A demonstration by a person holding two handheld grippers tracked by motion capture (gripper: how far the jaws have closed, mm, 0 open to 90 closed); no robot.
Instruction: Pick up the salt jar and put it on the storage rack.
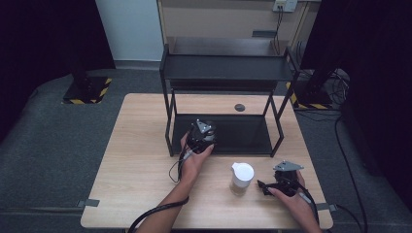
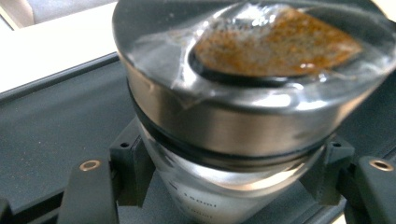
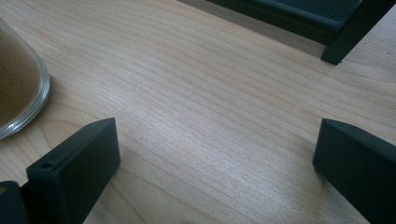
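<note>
In the left gripper view, a glass spice jar (image 2: 243, 116) with a steel lid and a clear window over orange-brown powder sits between my left gripper's (image 2: 233, 179) jaws, which are shut on its glass body. The jar hangs just over the black lower shelf (image 2: 56, 126). From above, the left gripper (image 1: 201, 132) is at the front left of the rack's lower shelf (image 1: 243, 133). A second jar with a white lid (image 1: 242, 177) stands on the table. My right gripper (image 1: 265, 186) rests just right of it, open and holding nothing; its own view shows that jar's glass base (image 3: 16, 88) at far left.
A black two-tier metal rack (image 1: 226, 68) stands at the back middle of the wooden table (image 1: 141, 160). One rack leg (image 3: 350, 32) rises ahead of the right gripper. A dark round grommet (image 1: 239, 107) is set in the table behind the lower shelf.
</note>
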